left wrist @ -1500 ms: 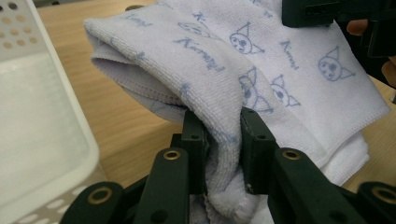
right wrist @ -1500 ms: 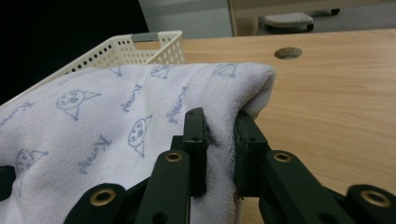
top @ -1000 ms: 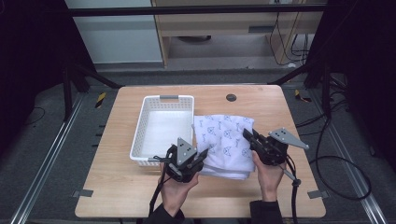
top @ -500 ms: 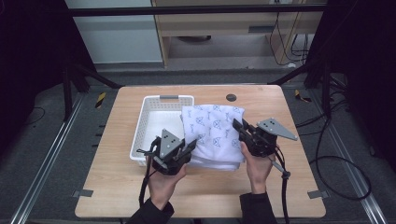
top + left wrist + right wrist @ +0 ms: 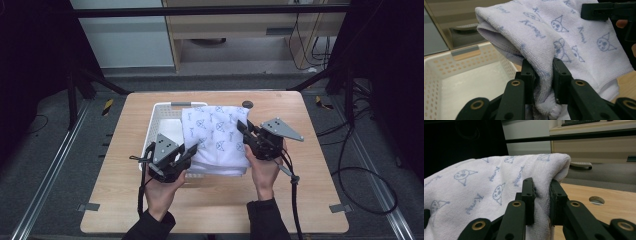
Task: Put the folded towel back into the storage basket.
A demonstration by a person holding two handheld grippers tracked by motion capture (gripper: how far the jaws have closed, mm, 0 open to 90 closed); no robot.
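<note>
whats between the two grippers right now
The folded towel spans from the left hand-held gripper to the right hand-held gripper, both clamped on it, seen from the high view.

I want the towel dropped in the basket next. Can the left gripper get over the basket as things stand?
Probably yes: the left gripper, shut on the towel, hangs at the white basket rim, whose open top looks unobstructed.

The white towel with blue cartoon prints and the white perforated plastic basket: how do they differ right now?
The white towel with blue cartoon prints is soft, folded and held up at two edges; the white perforated plastic basket is rigid and rests on the wooden table. The towel is patterned, the basket plain. Both are white.
</note>
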